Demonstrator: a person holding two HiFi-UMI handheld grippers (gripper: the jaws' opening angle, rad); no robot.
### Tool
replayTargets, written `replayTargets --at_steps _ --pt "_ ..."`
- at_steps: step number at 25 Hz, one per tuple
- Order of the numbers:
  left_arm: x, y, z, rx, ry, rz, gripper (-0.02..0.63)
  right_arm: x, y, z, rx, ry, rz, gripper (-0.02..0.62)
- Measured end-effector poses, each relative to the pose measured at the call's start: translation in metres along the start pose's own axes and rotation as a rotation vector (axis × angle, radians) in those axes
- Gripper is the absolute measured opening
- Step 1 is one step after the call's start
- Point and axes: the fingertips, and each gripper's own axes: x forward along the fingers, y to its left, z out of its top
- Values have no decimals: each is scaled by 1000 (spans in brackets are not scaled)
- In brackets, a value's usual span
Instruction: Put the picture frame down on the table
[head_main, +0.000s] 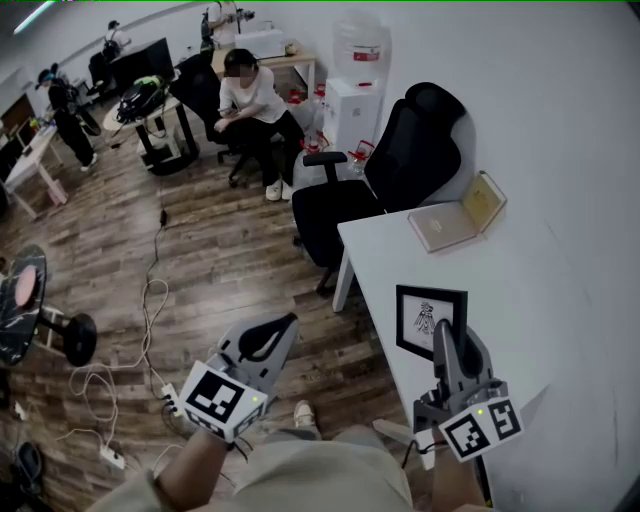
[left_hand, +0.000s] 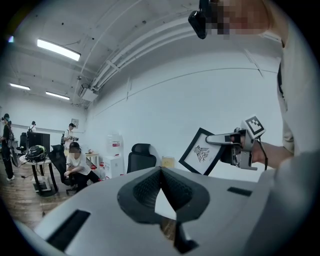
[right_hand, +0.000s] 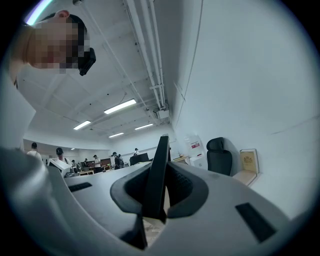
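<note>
Holding the picture frame (head_main: 418, 318) upright over the table's (head_main: 520, 290) near end, we have the right gripper (head_main: 442, 335) clamped on its stiff edge, light but probably fragile, the left gripper (head_main: 285, 322) closed empty beside the table.

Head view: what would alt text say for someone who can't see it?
The right gripper clamps a black-framed picture over a white table. The left gripper, jaws together and empty, hangs over the wooden floor, a black office chair beyond.
</note>
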Motion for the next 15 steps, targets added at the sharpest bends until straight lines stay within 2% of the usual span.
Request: replayTargets --at_steps 9,15 --pt "45 61 -13 -49 28 4 20 70 -44 -26 33 47 -71 67" --pt "100 93 -17 -76 33 -43 20 118 -71 -46 70 60 -49 67"
